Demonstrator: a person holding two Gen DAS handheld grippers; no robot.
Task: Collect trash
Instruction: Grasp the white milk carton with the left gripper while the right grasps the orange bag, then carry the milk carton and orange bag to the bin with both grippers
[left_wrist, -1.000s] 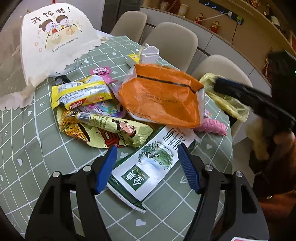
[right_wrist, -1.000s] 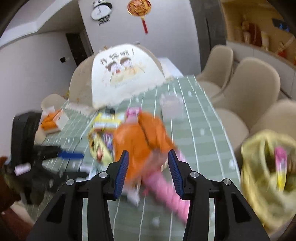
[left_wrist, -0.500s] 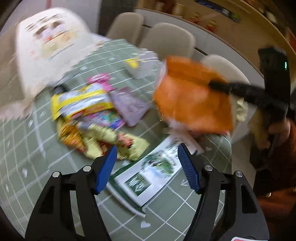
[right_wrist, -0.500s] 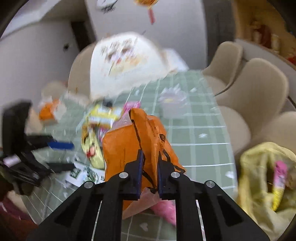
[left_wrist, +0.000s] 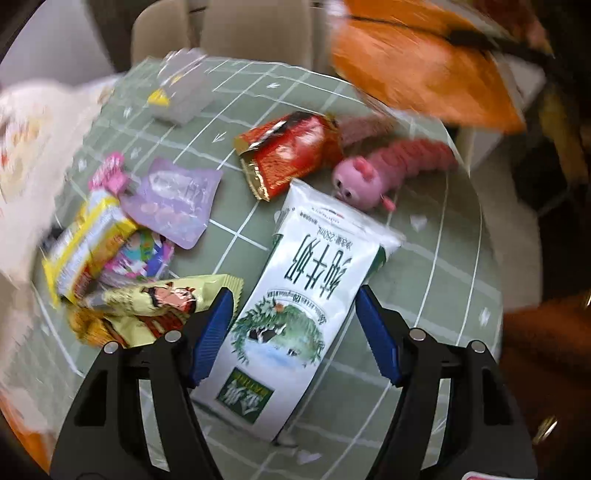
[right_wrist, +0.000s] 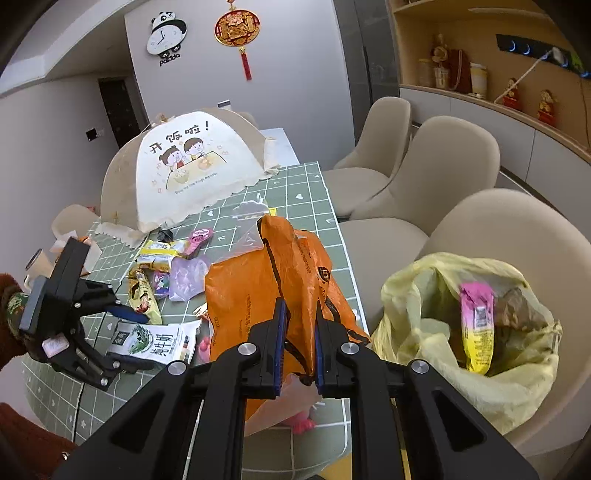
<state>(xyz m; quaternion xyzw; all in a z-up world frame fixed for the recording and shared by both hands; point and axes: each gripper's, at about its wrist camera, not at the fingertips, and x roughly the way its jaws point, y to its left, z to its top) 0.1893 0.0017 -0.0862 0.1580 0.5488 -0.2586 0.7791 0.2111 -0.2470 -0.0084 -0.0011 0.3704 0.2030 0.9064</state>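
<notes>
My right gripper (right_wrist: 298, 345) is shut on an orange plastic bag (right_wrist: 258, 291) and holds it lifted above the table's right edge; the bag also shows blurred in the left wrist view (left_wrist: 424, 70). A yellow trash bag (right_wrist: 476, 332) with wrappers inside sits open on a chair to the right. My left gripper (left_wrist: 295, 332) is open, its fingers either side of a white and green milk pouch (left_wrist: 306, 306), which also shows in the right wrist view (right_wrist: 155, 341). Red (left_wrist: 291, 151), purple (left_wrist: 173, 199) and yellow (left_wrist: 155, 302) wrappers lie nearby.
A pink caterpillar toy (left_wrist: 391, 170) lies beyond the pouch. A clear plastic box (left_wrist: 181, 92) sits further back. A white mesh food cover (right_wrist: 184, 166) stands at the far end of the green checked tablecloth (right_wrist: 306, 199). Beige chairs (right_wrist: 443, 162) line the right side.
My right gripper closed on the orange bag and lifted it off the table toward the right, uncovering the red wrapper and the toy. My left gripper moved closer over the milk pouch.
</notes>
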